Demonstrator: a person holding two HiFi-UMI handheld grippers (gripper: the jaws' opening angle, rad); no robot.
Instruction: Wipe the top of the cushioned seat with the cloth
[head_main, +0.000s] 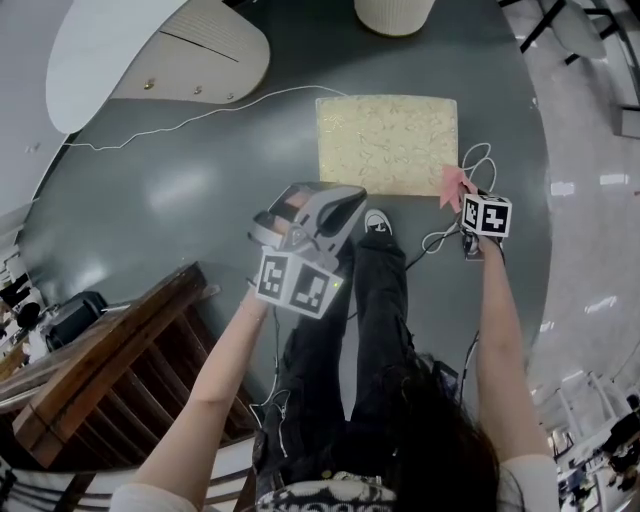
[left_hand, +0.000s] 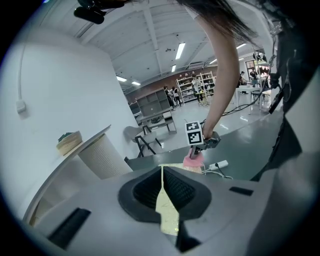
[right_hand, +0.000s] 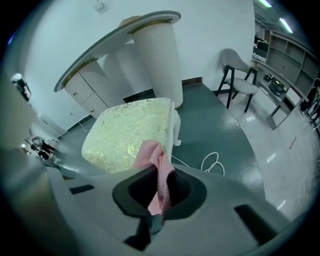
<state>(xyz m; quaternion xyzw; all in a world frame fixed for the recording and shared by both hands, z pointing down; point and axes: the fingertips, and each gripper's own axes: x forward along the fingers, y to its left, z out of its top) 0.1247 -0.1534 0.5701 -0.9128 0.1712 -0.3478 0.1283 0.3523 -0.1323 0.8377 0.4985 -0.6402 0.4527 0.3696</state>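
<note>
The cushioned seat (head_main: 387, 145) is a pale yellow patterned block on the dark floor, straight ahead in the head view. A pink cloth (head_main: 454, 186) hangs at its near right corner, with my right gripper (head_main: 466, 201) shut on it. In the right gripper view the cloth (right_hand: 150, 152) runs up between the jaws, in front of the seat (right_hand: 125, 132). My left gripper (head_main: 348, 197) hovers short of the seat's near left corner. Its jaws are shut and hold nothing (left_hand: 163, 172). The left gripper view also catches the cloth (left_hand: 192, 161) beyond them.
A white ribbed table pedestal (head_main: 395, 15) stands just behind the seat, and a white tabletop (head_main: 150, 50) lies at the far left. White cables and a power strip (head_main: 440, 240) lie by the seat's right side. A wooden rack (head_main: 110, 350) is at my left. My shoe (head_main: 377, 222) is near the seat.
</note>
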